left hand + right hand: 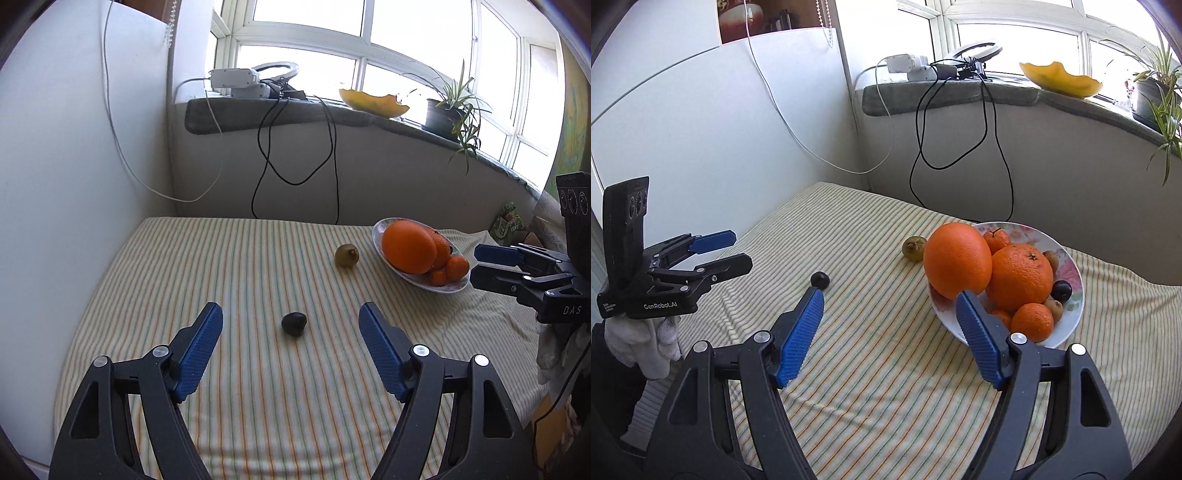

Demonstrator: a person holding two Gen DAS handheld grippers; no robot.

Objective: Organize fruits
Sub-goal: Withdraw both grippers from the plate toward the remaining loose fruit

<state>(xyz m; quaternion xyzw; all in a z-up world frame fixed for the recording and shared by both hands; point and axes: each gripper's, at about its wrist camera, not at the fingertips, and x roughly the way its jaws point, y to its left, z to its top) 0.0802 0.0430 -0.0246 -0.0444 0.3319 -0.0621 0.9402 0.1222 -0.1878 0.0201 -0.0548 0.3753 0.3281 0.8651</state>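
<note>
Lying loose on striped cloth (221, 266), one dark plum (294, 324), one green fruit (347, 255)

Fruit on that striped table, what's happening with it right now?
A person holds a two-finger gripper in each hand, both open and empty. The left gripper is lined up on a small dark fruit lying loose on the striped cloth. A greenish fruit also lies loose beside the plate, which already holds oranges and smaller fruits. The right gripper hovers near the plate's front edge.

Likely home, windowsill (332, 114) plant (452, 107), fruit bowl (1071, 266)
</note>
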